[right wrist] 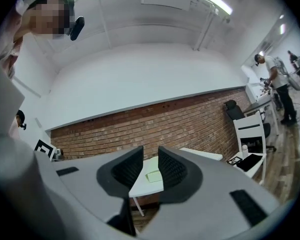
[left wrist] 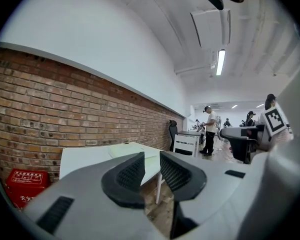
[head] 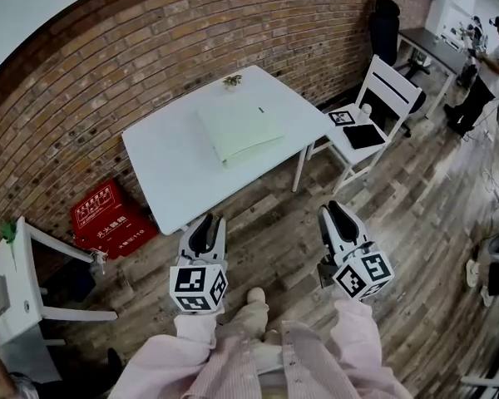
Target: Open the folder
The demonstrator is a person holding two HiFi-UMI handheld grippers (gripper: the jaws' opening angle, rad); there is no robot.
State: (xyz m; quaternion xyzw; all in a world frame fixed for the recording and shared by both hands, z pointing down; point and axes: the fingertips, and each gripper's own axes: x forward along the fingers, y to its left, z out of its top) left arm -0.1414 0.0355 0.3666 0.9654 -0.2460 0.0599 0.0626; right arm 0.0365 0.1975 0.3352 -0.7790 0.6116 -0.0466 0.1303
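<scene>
While L claw (head: pixel 208 223) & R claw (head: pixel 334 211) gape empty, pale-green folder (head: pixel 241 128) lies shut, flat on white table (head: pixel 166 166).

The folder (head: pixel 241 127) was a pale green, flat rectangle, shut, its cover lying level on the white surface (head: pixel 162 169). It lay on the right half of that surface, towards the far side, turned slightly askew to the edges. A small dark mark (head: pixel 261 110) showed near its far right edge.
</scene>
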